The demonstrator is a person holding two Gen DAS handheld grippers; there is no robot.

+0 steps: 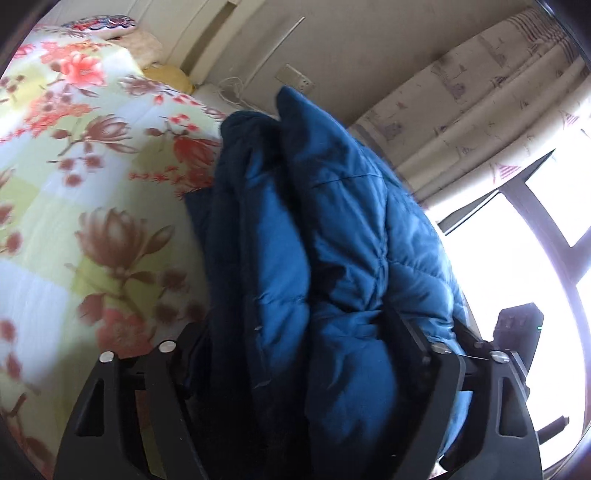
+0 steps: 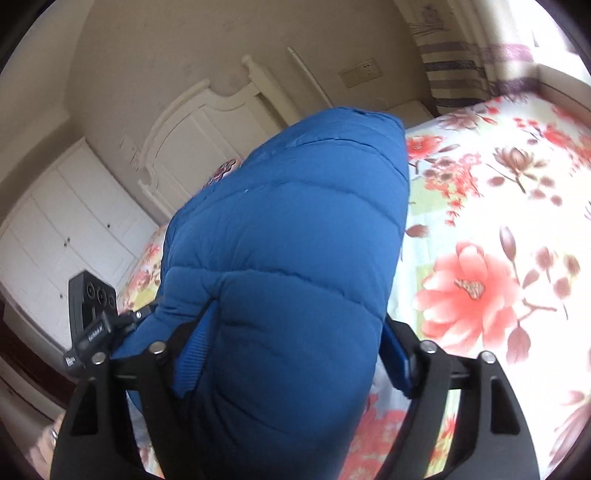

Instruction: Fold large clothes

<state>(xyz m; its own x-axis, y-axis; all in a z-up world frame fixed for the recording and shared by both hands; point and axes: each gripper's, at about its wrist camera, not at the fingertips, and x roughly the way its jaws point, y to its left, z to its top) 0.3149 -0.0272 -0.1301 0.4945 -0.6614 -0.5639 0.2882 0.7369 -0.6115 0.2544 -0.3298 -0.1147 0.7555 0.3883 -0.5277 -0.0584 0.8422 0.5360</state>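
Observation:
A blue quilted puffer jacket [image 1: 325, 236] fills the middle of the left wrist view. My left gripper [image 1: 306, 343] is shut on a bunched part of it and holds it up above the bed. The same jacket [image 2: 291, 240] fills the right wrist view, where my right gripper [image 2: 291, 354] is shut on another thick part, with blue pads [image 2: 195, 350] pressed into the padding. Both sets of fingertips are hidden by fabric. The other gripper's body shows at the right edge of the left view [image 1: 517, 332] and at the left of the right view [image 2: 92, 314].
A bed with a floral cover [image 1: 92, 184] [image 2: 498, 240] lies below. A white headboard [image 2: 207, 140] and white cabinets [image 2: 66, 229] stand by the wall. A curtain [image 1: 480, 110] and a bright window [image 1: 535, 258] are to one side. Pillows [image 1: 110, 29] lie at the bed's head.

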